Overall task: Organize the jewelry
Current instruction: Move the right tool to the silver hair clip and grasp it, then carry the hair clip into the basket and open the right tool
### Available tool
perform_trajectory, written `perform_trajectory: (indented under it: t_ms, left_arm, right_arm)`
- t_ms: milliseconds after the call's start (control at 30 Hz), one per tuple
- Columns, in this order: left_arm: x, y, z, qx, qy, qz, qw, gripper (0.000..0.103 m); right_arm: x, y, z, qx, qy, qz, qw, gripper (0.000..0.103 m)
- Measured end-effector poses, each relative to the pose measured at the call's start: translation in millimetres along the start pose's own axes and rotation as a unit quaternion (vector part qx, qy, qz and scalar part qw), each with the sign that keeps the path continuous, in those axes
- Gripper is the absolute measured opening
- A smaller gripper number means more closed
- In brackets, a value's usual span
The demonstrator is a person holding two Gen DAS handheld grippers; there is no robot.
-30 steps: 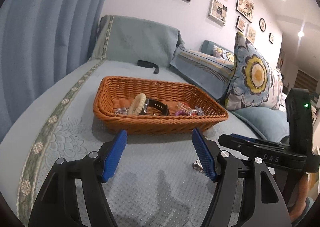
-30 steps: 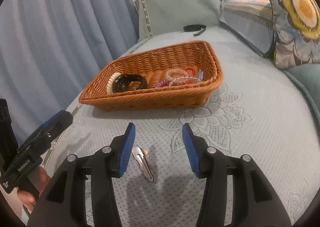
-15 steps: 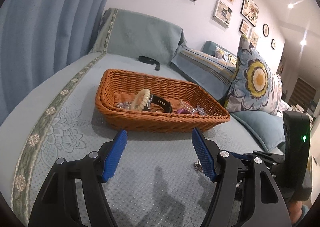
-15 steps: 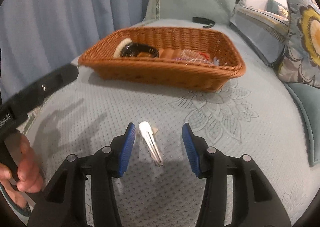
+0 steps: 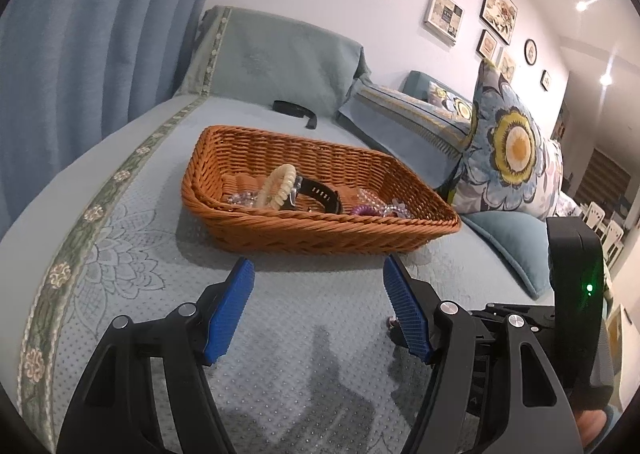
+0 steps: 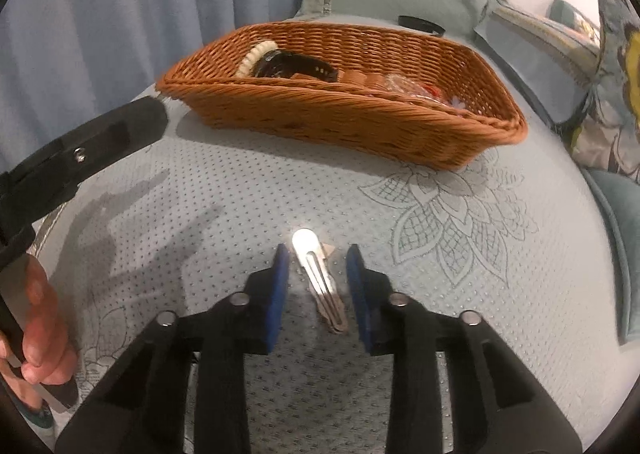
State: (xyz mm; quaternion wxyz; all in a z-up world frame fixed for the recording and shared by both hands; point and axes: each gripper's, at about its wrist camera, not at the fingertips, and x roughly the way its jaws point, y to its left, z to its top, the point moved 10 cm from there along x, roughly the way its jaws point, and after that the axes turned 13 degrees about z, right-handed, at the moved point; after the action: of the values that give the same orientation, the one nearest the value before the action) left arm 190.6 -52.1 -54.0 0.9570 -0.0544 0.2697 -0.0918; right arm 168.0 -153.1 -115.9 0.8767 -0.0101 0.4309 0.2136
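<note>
Right gripper: closing around silver hair clip, pads not touching.
Left gripper: wide, empty.
Basket: far side.

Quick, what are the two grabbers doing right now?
Left gripper: open, empty.
Right gripper: closing around the silver hair clip, pads not touching it yet.

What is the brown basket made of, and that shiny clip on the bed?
The basket looks like woven wicker or rattan: braided strands, matte brown. The hair clip looks like polished metal; it glares bright white under the light, though coated plastic is possible.
</note>
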Motion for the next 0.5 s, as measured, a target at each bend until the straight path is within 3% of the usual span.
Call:
perform_trajectory:
  t_ms: [333,500]
  left_arm:
    - [0.7,-1.4,-1.0,0.006,0.000,0.002,1.0000,0.064]
    - [0.3,-6.0,-2.3,0.016,0.000,-0.002,0.9999,0.042]
  right_arm:
    - [-3.7,-1.1,2.2,0.001,-0.010,0.004,1.000,0.015]
    - [-7.5,-5.3,3.6,0.009,-0.019,0.006,1.000,0.015]
